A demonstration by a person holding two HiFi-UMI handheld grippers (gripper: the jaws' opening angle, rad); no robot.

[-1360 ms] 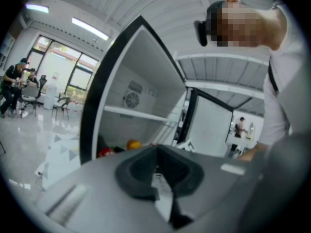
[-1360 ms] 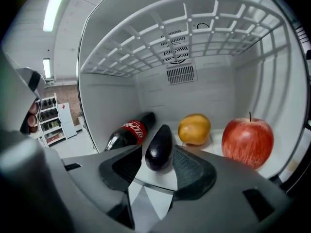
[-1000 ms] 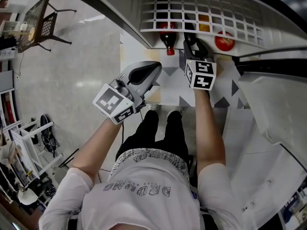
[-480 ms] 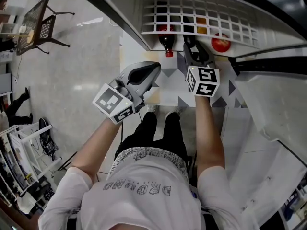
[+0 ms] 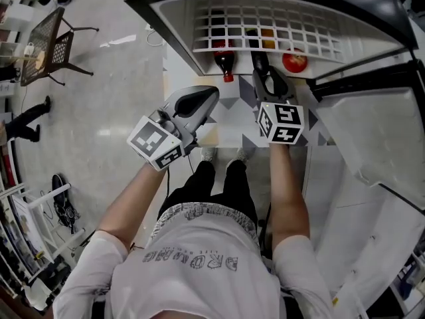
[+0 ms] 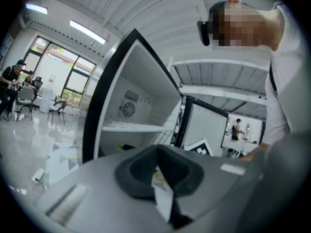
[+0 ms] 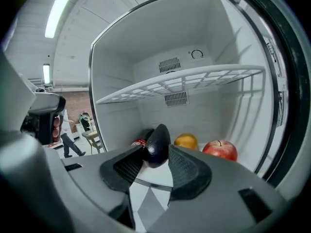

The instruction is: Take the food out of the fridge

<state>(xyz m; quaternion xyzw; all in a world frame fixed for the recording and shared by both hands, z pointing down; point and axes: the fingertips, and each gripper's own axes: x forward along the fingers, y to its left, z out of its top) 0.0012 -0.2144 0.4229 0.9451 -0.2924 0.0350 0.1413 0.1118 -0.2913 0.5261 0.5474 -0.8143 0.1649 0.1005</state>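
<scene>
A dark eggplant (image 5: 257, 60) (image 7: 156, 144) sits between the pads of my right gripper (image 5: 264, 77) (image 7: 156, 157), which is shut on it at the fridge's open front. Behind it on the fridge floor lie a red-labelled bottle (image 5: 224, 62) (image 7: 140, 141), an orange (image 5: 267, 40) (image 7: 186, 141) and a red apple (image 5: 294, 61) (image 7: 219, 149). My left gripper (image 5: 204, 100) (image 6: 158, 171) hangs outside the fridge to the left, its jaws shut with nothing in them.
A white wire shelf (image 5: 279, 22) (image 7: 180, 81) spans the fridge above the food. The open fridge door (image 5: 372, 138) stands at the right. The person's legs (image 5: 219, 185) are right below the grippers. A chair (image 5: 53, 32) is far left on the tiled floor.
My right gripper has drawn back a little toward the person with the eggplant in it. The left gripper has stayed in place.
</scene>
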